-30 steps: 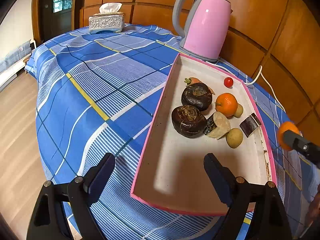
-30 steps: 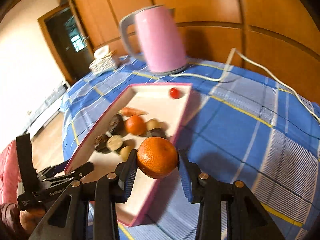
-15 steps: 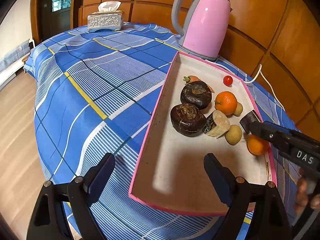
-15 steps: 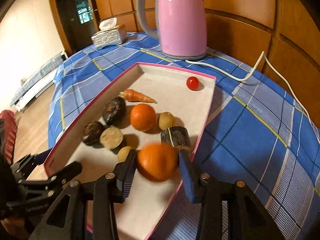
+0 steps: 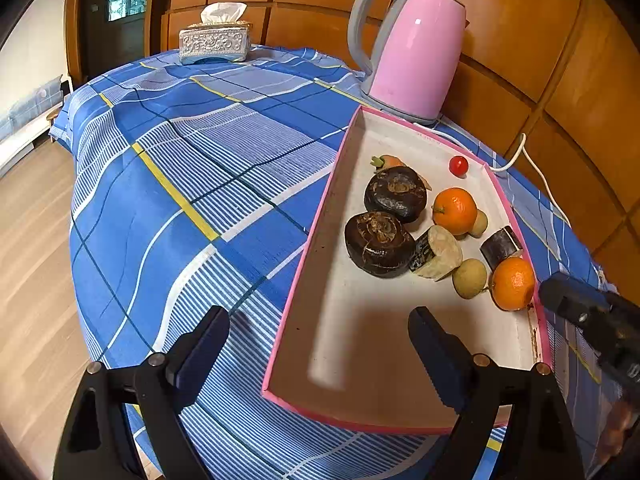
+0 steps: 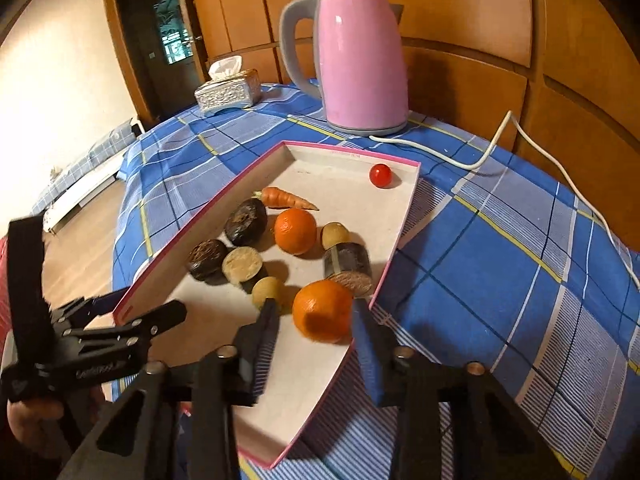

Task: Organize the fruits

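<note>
A pink-rimmed tray (image 5: 320, 232) (image 6: 404, 216) on the blue checked cloth holds two dark round fruits (image 5: 379, 244), a first orange (image 5: 454, 211) (image 6: 295, 231), a carrot (image 6: 288, 197), a cherry tomato (image 6: 380, 175), small tan fruits and cut pieces. A second orange (image 6: 322, 310) (image 5: 513, 283) rests on the tray floor by the right rim. My right gripper (image 6: 314, 320) is open, its fingers on either side of this orange with a gap on each side. My left gripper (image 5: 320, 340) is open and empty over the tray's near end.
A pink kettle (image 5: 408, 56) (image 6: 352, 60) stands behind the tray, its white cord (image 6: 520, 144) trailing right along the cloth. A silver tissue box (image 5: 214, 42) sits at the table's far edge. Wooden wall panels stand behind; the floor lies to the left.
My right gripper carried the second orange over the tray, lowered it to the floor by the right rim and opened off it. My left gripper stayed in place.
</note>
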Motion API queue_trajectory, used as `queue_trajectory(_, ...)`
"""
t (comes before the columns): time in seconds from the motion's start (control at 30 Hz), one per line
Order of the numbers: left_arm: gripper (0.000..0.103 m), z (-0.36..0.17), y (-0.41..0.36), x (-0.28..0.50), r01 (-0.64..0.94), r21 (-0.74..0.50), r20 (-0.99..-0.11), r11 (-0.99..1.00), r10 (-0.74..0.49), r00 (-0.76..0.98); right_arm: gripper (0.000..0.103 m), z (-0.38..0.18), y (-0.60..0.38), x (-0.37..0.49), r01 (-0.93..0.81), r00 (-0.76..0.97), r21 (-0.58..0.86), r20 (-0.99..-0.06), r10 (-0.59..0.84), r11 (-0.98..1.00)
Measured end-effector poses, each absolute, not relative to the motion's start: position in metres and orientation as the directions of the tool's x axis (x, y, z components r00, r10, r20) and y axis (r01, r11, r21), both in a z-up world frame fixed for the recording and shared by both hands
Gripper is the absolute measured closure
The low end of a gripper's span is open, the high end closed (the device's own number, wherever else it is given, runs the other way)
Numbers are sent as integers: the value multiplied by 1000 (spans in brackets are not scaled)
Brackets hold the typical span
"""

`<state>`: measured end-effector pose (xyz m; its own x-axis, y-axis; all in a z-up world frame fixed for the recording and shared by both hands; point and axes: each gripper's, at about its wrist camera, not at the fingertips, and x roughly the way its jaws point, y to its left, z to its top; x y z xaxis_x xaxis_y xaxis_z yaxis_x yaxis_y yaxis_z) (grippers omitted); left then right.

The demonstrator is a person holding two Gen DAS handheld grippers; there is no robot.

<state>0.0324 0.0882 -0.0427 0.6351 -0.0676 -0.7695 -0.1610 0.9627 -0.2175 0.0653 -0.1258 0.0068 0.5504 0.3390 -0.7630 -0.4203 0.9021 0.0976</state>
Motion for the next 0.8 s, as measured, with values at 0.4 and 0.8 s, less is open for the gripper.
queue_trajectory(0.4, 7, -34, 86, 30, -153, -208, -754, 966, -59, 654, 78, -3, -100, 74, -445, 573, -7, -771, 279, 896)
queue_trajectory(0.8, 7, -22, 83, 20, -141, -187, -727, 972, -40, 686, 66, 8, -114, 54, -369, 618, 65, -728, 297, 927)
